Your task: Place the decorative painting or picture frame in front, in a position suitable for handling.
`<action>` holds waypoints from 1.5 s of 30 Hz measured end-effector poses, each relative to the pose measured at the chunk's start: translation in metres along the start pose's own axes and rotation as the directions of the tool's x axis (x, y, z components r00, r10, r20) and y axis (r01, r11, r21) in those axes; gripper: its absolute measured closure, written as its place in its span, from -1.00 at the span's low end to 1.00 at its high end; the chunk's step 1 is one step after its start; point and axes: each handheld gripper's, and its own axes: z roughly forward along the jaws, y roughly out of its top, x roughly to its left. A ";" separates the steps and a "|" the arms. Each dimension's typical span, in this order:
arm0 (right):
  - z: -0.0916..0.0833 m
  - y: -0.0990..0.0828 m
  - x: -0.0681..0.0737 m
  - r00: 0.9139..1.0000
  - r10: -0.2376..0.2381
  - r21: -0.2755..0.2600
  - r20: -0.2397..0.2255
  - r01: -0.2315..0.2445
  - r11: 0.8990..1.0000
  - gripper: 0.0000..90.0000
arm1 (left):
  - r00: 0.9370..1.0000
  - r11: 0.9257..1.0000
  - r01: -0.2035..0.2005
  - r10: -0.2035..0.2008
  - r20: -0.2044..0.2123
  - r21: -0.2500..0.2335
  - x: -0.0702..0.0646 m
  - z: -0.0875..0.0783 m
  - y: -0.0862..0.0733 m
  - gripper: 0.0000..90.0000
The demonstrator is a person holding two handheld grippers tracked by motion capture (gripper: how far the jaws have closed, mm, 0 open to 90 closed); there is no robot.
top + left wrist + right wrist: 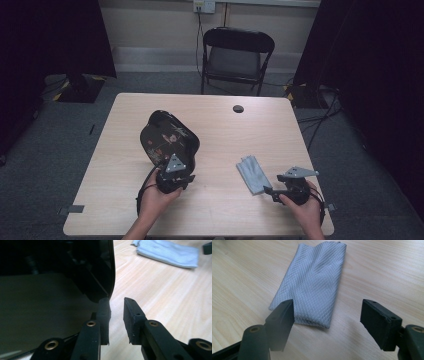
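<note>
The glossy black lacquered tray with floral painting (167, 137) stands tilted left of table centre, its near edge at the left gripper (176, 178), whose narrowed jaws close beside its rim with nothing visibly between them. At four o'clock from it lies a folded grey cloth (252, 174); the right gripper (270, 190) gapes wide just beside it.

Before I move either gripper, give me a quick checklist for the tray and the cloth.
1. Left gripper clamped on the black tray: not ok; bare table shows between its pads, and the rim sits at one pad's tip.
2. Tray lifted clear of the table: cannot tell; it stands tilted.
3. Right gripper open: ok, jaws wide.
4. Grey cloth lined up ahead of the right gripper: ok, folded flat, near end at the jaws.
5. Cloth apart from tray: ok.
</note>
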 end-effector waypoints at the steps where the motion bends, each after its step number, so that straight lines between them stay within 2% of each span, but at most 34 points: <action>1: 0.000 0.000 0.000 1.000 0.000 0.000 0.000 0.000 1.000 -0.40 | 1.000 1.000 0.009 -0.009 -0.005 -0.003 -0.001 0.003 0.001 0.67; 7: -0.001 0.002 0.001 1.000 -0.010 -0.008 -0.005 0.010 1.000 -0.41 | 0.999 1.000 -0.013 0.013 -0.030 0.008 0.001 0.012 0.010 0.65; 11: -0.002 0.003 0.001 1.000 -0.008 -0.015 -0.006 0.008 1.000 -0.41 | 0.999 1.000 -0.005 0.005 -0.037 0.007 0.003 0.016 0.013 0.65; 14: -0.002 0.003 0.001 1.000 -0.008 -0.018 -0.005 0.008 1.000 -0.41 | 1.000 1.000 0.002 -0.002 -0.027 0.008 0.003 0.021 0.015 0.65; 17: -0.003 0.003 0.000 1.000 -0.007 -0.021 -0.004 0.007 1.000 -0.41 | 0.999 1.000 -0.016 0.016 -0.035 0.018 0.002 0.027 0.018 0.62; 20: -0.003 0.003 0.001 1.000 -0.008 -0.019 -0.005 0.008 1.000 -0.41 | 1.000 1.000 -0.015 0.016 -0.027 0.017 0.002 0.029 0.019 0.61; 21: -0.003 0.003 0.001 1.000 -0.008 -0.019 -0.006 0.008 1.000 -0.41 | 0.999 1.000 -0.020 0.021 -0.037 0.019 0.002 0.030 0.020 0.61; 25: -0.004 0.003 0.000 1.000 -0.006 -0.020 -0.001 0.006 1.000 -0.42 | 0.999 1.000 0.000 0.001 -0.032 0.020 0.005 0.034 0.021 0.61; 28: -0.005 0.003 0.000 1.000 -0.005 -0.021 -0.003 0.005 1.000 -0.42 | 0.999 1.000 0.000 0.000 -0.033 0.021 0.008 0.035 0.022 0.61; 32: -0.006 0.004 0.000 1.000 -0.004 -0.028 0.001 0.004 1.000 -0.42 | 0.999 1.000 0.005 -0.004 -0.053 0.020 0.010 0.038 0.025 0.61; 38: -0.005 0.004 0.000 1.000 -0.010 -0.028 0.000 0.010 1.000 -0.42 | 0.999 1.000 0.014 -0.013 -0.044 0.016 0.009 0.035 0.026 0.55; 40: -0.005 0.004 0.001 1.000 -0.010 -0.027 -0.003 0.010 1.000 -0.42 | 0.999 1.000 -0.001 0.001 -0.036 0.018 0.007 0.030 0.024 0.53; 41: -0.005 0.004 0.001 1.000 -0.011 -0.026 -0.004 0.011 1.000 -0.42 | 1.000 1.000 0.001 0.000 -0.024 0.014 0.005 0.026 0.021 0.50; 45: -0.004 0.004 0.001 1.000 -0.012 -0.022 -0.003 0.012 1.000 -0.42 | 1.000 1.000 0.012 -0.012 -0.019 0.014 0.007 0.016 0.010 0.46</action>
